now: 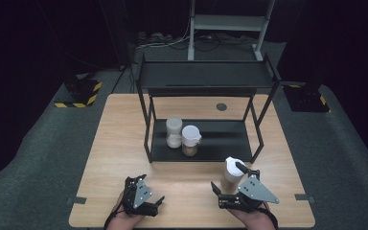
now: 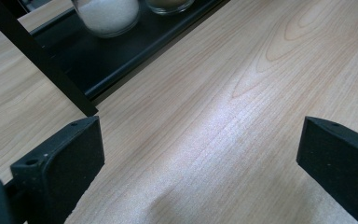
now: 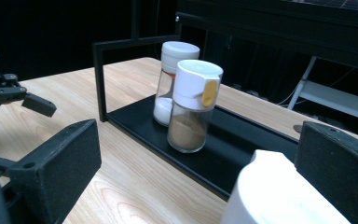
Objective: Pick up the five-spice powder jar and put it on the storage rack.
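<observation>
one pale wooden table (image 1: 120, 143) amid dark grey carpet (image 1: 43, 158)

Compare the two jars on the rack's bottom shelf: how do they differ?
Contents: the white-filled jar holds white grains, the brown-filled jar a tan powder.
Cap: the white-filled jar has a plain round white cap; the brown-filled jar's white cap carries a yellow tab on its side.
Place: in the right gripper view the brown-filled jar stands in front of the white-filled jar and partly covers it.
Shared: clear bodies, white caps, both upright on the shelf.
</observation>
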The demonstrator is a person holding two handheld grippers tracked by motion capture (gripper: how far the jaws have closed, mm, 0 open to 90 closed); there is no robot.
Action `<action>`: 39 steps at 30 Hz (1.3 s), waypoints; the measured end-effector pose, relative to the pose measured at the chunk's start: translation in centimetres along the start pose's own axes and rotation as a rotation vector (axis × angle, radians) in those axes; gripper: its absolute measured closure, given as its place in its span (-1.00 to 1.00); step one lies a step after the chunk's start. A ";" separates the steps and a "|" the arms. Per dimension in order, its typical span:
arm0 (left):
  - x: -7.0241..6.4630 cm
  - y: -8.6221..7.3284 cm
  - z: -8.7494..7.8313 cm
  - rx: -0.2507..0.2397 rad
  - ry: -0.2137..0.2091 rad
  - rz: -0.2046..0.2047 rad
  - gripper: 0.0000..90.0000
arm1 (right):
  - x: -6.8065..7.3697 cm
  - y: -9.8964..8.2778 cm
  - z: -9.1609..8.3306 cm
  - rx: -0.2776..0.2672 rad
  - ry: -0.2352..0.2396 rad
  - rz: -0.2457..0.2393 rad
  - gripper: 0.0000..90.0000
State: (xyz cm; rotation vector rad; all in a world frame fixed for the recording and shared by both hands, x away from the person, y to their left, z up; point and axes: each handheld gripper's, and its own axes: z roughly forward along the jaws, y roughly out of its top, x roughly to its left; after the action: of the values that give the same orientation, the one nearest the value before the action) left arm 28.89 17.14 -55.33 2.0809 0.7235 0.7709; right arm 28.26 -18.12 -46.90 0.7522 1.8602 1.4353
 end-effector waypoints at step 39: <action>0.0 0.0 0.0 -0.002 -0.001 -0.003 -0.98 | -3.1 -1.6 -0.6 0.038 -0.079 0.039 -1.00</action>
State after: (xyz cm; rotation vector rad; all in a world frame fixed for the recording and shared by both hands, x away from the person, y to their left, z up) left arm 28.89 17.18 -55.31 2.0780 0.7252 0.7687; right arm 29.62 -21.22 -47.87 0.8561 1.8260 1.3777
